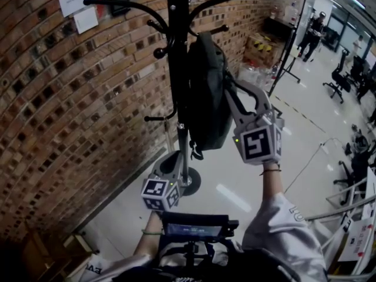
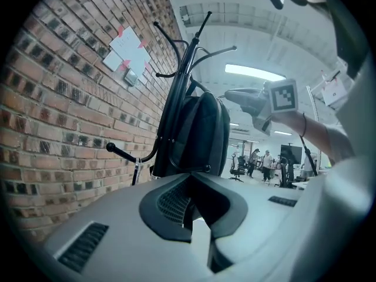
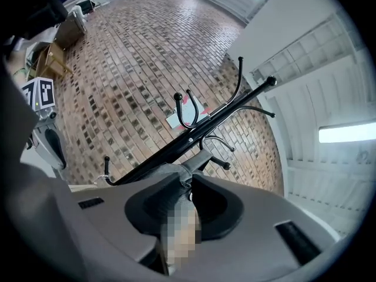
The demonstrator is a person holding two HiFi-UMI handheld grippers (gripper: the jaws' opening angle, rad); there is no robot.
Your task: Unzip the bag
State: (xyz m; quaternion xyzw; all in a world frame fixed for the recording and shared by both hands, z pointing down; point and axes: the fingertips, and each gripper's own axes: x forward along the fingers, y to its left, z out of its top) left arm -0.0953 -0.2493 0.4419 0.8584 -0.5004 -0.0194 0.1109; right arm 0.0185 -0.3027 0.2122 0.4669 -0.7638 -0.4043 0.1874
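While no tabletop shows in any view, and the coat stand (image 1: 177, 51) and the brick wall (image 1: 64, 110) must serve for bearings, the head view has the dark bag (image 1: 207, 93) hanging on the coat stand. Its long axis runs straight up and down beside the pole, on the side away from the brick wall. Your right gripper (image 1: 232, 98) is raised to the bag's outer edge, about midway up, and touches it. Your left gripper (image 1: 170, 164) sits low by the round base (image 1: 192, 182), below the bag and apart from it.

Left gripper view: the jaws are drawn together with nothing between them. The bag (image 2: 200, 134) lies ahead and above, just beside the coat stand (image 2: 176, 93). The right gripper (image 2: 232, 97) meets it from the side away from the wall.

Right gripper view: the jaws of the right gripper (image 3: 187, 195) are closed on a fold of the bag's grey fabric (image 3: 173, 181). A small metal piece (image 3: 191, 196) shows at the pinch. It may be the zip pull, but it is too small to tell. The pole of the coat stand (image 3: 194, 131) slants away beyond.

The right hand is plainly the nearer and already has the bag. The zip likely follows the bag's upright length, so your pull would run along that line. To steady the fabric, your left gripper would first have to come up from the base.
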